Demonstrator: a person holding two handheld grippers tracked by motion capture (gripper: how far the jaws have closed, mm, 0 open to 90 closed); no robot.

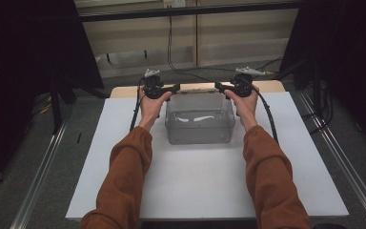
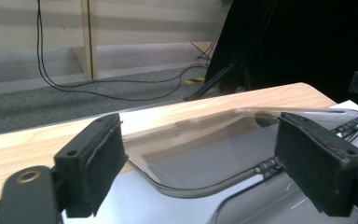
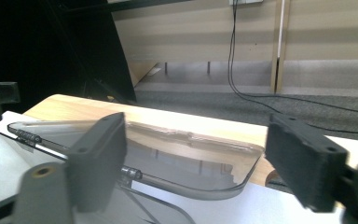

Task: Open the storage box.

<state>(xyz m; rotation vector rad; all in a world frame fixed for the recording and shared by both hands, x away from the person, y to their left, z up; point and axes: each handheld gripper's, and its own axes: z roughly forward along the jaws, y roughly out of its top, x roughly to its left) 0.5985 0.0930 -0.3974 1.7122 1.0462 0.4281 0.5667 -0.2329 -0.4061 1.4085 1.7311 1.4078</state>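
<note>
Both tools, left tool (image 2: 200, 172) and right tool (image 3: 200, 170), gape wide beside the clear lid (image 2: 205, 144), holding nothing.

The left gripper (image 2: 196, 172) has its jaws apart, not touching the clear lid (image 2: 200, 149). The lid's rounded corner lies between them, above the wooden table edge (image 2: 37, 144).

Black curtains (image 1: 24, 43) are flanking a white counter (image 1: 205, 181) on grey carpet (image 1: 47, 157), with loose cables (image 1: 171, 52) trailing past plain wall panels (image 1: 238, 28) and floor rails (image 1: 38, 176), showing a recording lab.
</note>
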